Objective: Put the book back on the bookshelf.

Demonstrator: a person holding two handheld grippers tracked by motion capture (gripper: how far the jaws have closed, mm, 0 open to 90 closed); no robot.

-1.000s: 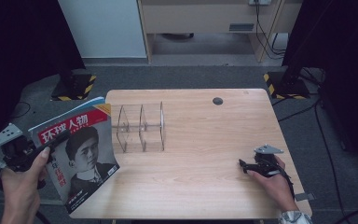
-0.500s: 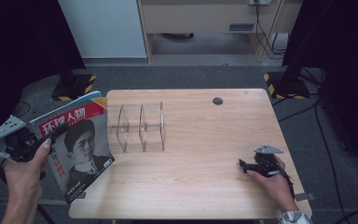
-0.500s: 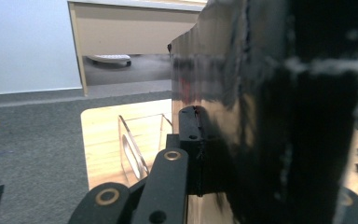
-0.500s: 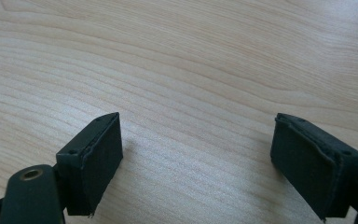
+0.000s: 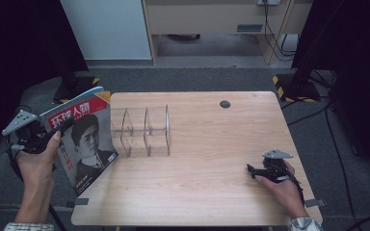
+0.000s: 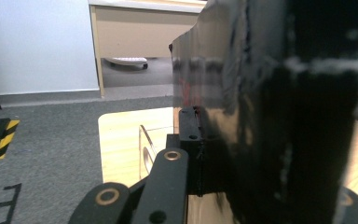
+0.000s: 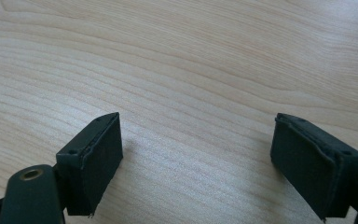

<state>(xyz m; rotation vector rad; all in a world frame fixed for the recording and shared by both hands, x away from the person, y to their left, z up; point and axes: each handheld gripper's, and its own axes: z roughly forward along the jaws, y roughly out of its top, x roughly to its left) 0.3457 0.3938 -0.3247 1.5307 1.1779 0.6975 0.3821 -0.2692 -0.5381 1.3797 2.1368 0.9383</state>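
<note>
A magazine (image 5: 84,144) with a red title band and a portrait on its cover stands tilted at the table's left edge. My left gripper (image 5: 60,129) is shut on its upper left edge. In the left gripper view the magazine (image 6: 261,116) shows its dark glossy side, pinched at my left gripper (image 6: 200,140). A clear acrylic divider rack (image 5: 144,131) stands on the wooden table (image 5: 212,144) just right of the magazine, and its edge (image 6: 149,144) shows past the jaw. My right gripper (image 5: 253,172) rests at the front right, open, with only bare table (image 7: 191,56) between its pads (image 7: 93,158).
A black round grommet (image 5: 225,104) sits near the table's far edge. Black stands with yellow-striped bases (image 5: 294,89) flank the table on the grey carpet. A white panel (image 5: 108,29) and a wooden cabinet stand behind. Cables trail at the right.
The left hand has carried the magazine away from the person and slightly toward the rack, and the magazine now stands more upright. The right gripper has stayed put.
</note>
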